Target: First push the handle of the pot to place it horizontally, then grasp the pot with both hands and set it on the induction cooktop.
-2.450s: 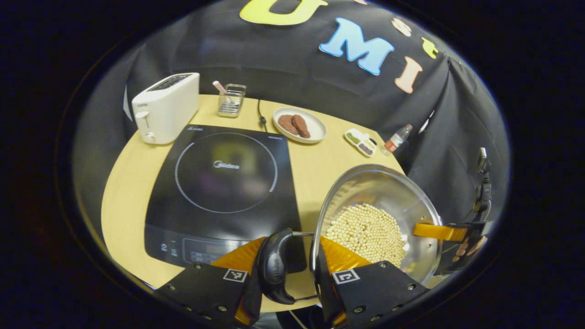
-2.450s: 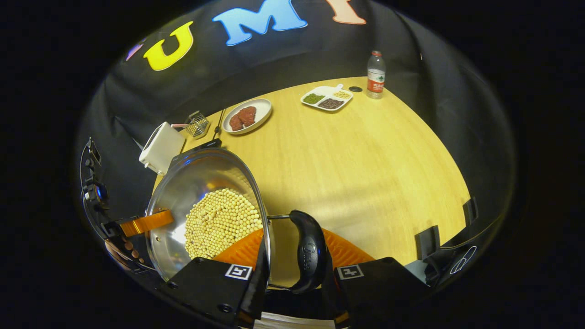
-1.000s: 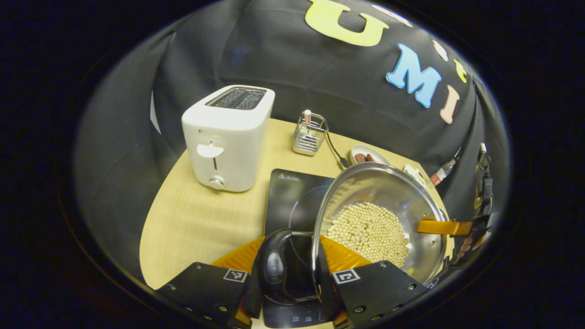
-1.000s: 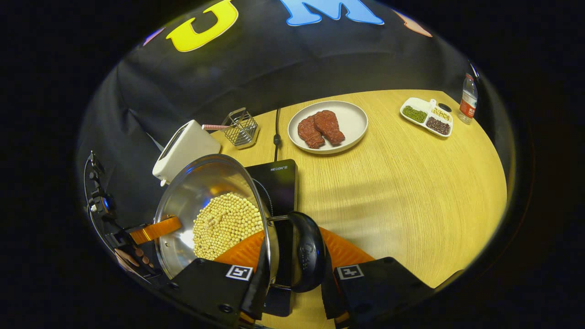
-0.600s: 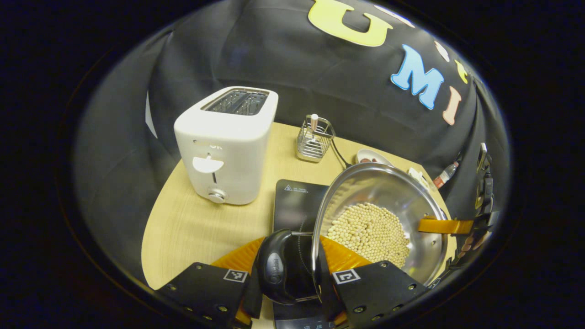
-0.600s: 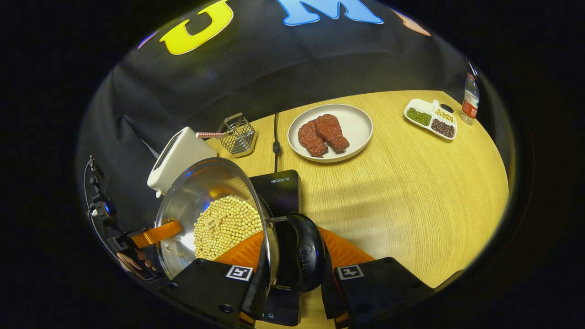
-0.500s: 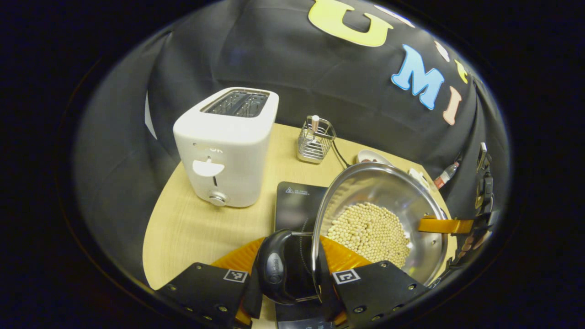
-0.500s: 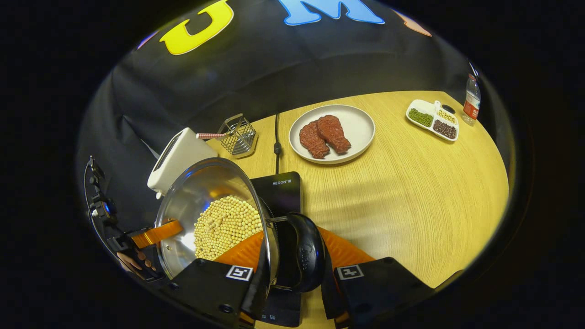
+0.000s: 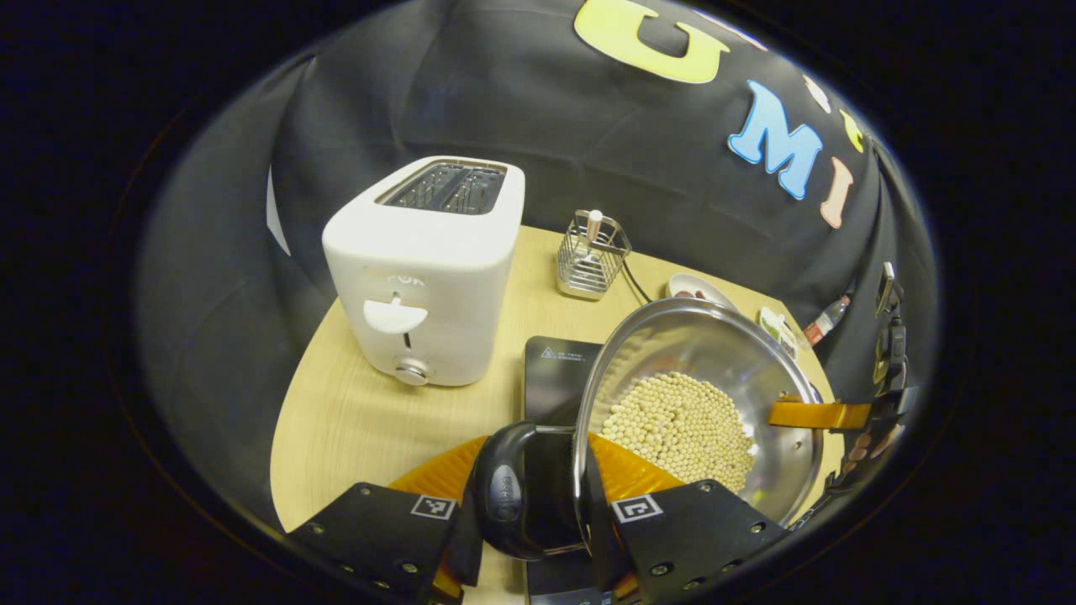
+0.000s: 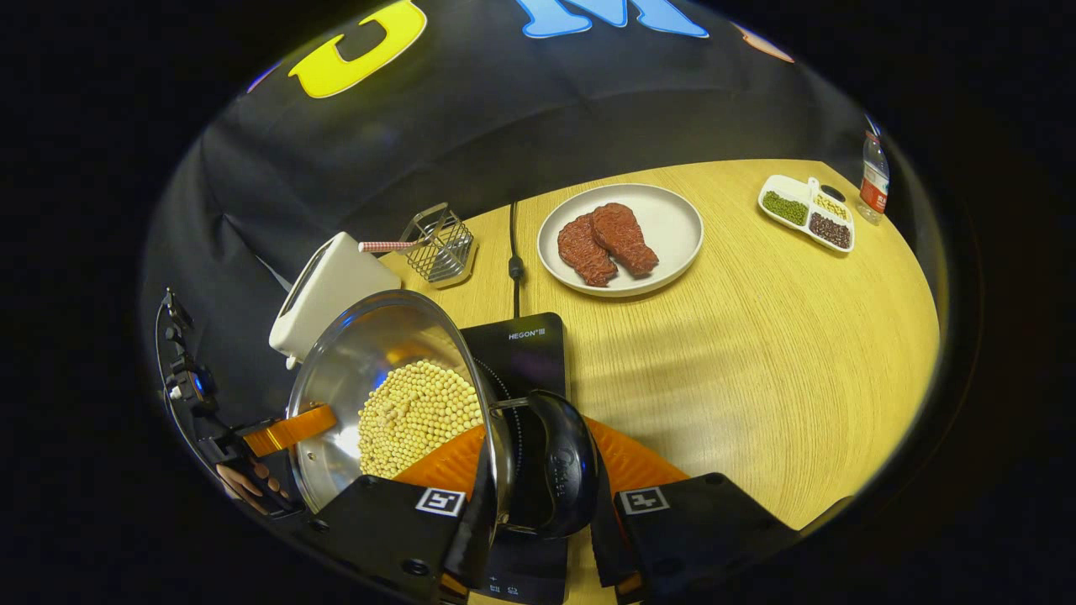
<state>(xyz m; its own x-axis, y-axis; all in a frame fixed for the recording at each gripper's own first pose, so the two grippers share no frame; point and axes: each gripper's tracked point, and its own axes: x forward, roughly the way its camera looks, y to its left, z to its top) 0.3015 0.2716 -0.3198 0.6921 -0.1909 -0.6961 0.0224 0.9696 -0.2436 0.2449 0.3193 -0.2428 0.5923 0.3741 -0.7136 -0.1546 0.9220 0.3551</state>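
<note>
Pot [image 9: 748, 370], steel and holding pale beans [image 9: 681, 428], hung over the induction cooktop [image 9: 559, 374] with both grippers clamped on it. Left gripper [image 9: 531, 483] had its fingers closed on one black side handle [image 9: 503, 487]; right gripper [image 10: 538, 470] was closed the same way on the opposite handle [image 10: 561, 470]. A white toaster [image 9: 424, 269] stood beside the cooktop on the wooden table [image 10: 756, 336], with a wire rack [image 9: 591, 256] behind and a plate [image 10: 668, 223] of meat [image 10: 607, 241] farther off.

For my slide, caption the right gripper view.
Tongs grip the bean pot's handle over the cooktop.
</note>
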